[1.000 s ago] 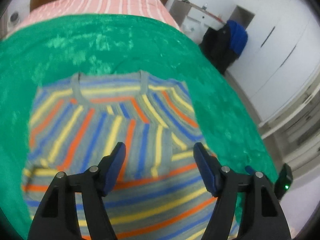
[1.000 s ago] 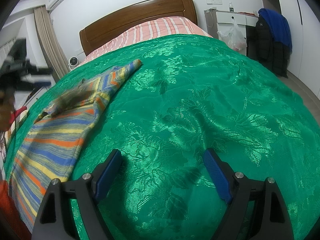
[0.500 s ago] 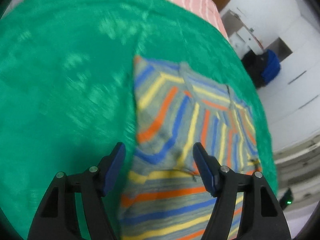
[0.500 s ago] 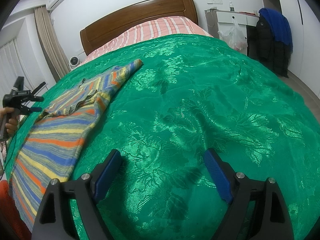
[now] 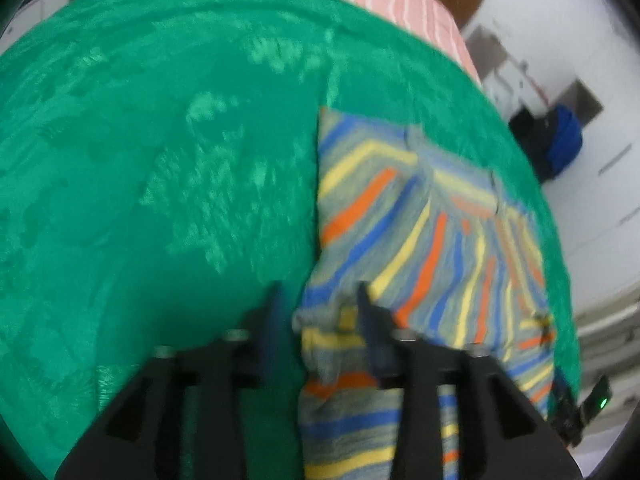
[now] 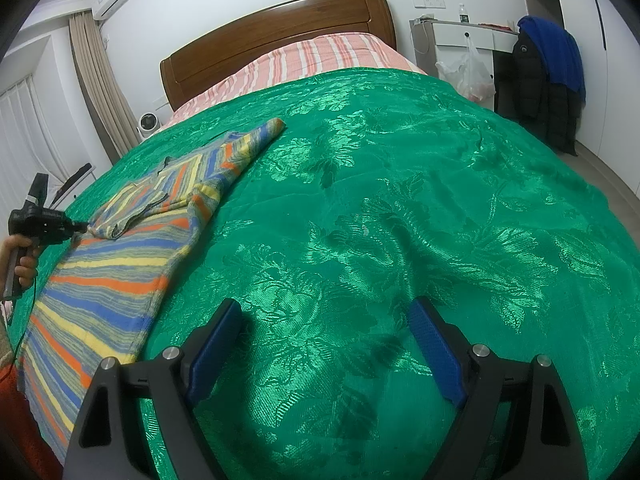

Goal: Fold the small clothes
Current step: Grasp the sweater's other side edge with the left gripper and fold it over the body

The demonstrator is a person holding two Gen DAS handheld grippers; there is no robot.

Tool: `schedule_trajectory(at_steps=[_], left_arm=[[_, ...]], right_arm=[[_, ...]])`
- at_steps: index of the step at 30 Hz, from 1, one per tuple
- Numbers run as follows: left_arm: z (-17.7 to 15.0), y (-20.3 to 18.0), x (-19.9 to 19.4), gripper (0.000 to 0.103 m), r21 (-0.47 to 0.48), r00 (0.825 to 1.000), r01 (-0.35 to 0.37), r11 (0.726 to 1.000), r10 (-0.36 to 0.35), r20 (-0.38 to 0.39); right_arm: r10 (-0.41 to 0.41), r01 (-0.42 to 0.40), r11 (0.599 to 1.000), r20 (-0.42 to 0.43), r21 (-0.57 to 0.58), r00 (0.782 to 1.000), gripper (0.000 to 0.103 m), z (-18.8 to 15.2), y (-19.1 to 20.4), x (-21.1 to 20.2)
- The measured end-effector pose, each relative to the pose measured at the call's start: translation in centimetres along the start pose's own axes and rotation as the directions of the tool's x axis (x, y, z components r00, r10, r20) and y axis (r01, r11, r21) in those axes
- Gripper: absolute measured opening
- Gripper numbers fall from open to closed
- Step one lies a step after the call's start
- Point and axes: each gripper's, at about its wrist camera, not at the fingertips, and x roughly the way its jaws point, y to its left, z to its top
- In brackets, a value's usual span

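A striped sweater point(image 5: 432, 240) lies on the green bedspread point(image 5: 160, 180) of a big bed, over on the left side of the bed as the right wrist camera sees it point(image 6: 132, 256). It has blue, yellow, orange and grey stripes. One sleeve is folded in across the chest, and the other sleeve point(image 6: 256, 140) points up toward the wooden headboard point(image 6: 276, 36). The left gripper point(image 5: 320, 312) is low over the near edge of the sweater. Its two blue fingers point(image 5: 372, 328) are close together with a bunched bit of the folded sleeve between them — the picture is blurry, so I cannot tell if they are pinching it tight. From the right wrist camera you can see that gripper point(image 6: 76, 226) far off to the left, with its tip right at the folded sleeve and a hand point(image 6: 20, 260) around its handle. The right gripper point(image 6: 324, 344) is wide open and holds nothing. It hangs over bare green bedspread point(image 6: 400, 200), well apart from the sweater. A pink striped sheet point(image 6: 316, 56) shows near the headboard — and a dark coat with a blue one on top point(image 6: 548, 80) hangs by the white desk point(image 6: 464, 36) at the wall.
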Motion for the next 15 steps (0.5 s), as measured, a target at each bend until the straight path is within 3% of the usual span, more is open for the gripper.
schedule_trajectory(at_steps=[2,3,6,11,12,13,15], left_arm=[[0.9,0.2,-1.1,0.06,-0.019,0.998,-0.012,1.0,0.014,0.065],[1.9,0.2,-0.8,0.061,-0.021,0.997,-0.017,1.0,0.018,0.074],[4.4,-0.7,0.8,0.061,0.0,0.998,-0.035,0.999,0.035,0.045],[7.2,-1.5,6.8,0.06,0.027,0.99,0.009,1.0,-0.005,-0.138],[7.4,-1.8,7.4,0.049,0.044,0.992,0.004,0.999,0.002,-0.129],[7.5,-2.0,7.4,0.006,0.067,0.994,-0.008,0.998,0.015,-0.107],[7.9,-0.9,6.4,0.003,0.015,0.996,-0.088,0.996,0.088,-0.012]], right_arm=[[-0.001,0.001,1.0,0.0,-0.001,1.0,0.085,0.0,0.0,0.0],[0.0,0.0,1.0,0.0,0.0,1.0,0.085,0.0,0.0,0.0],[-0.001,0.001,1.0,0.0,-0.001,1.0,0.085,0.0,0.0,0.0],[-0.004,0.004,1.0,-0.001,-0.003,1.0,0.085,0.0,0.0,0.1],[-0.004,0.004,1.0,-0.001,-0.003,1.0,0.085,0.0,0.0,0.1],[-0.003,0.003,1.0,-0.001,-0.002,1.0,0.085,0.0,0.0,0.1],[-0.003,0.003,1.0,-0.001,-0.002,1.0,0.085,0.0,0.0,0.1]])
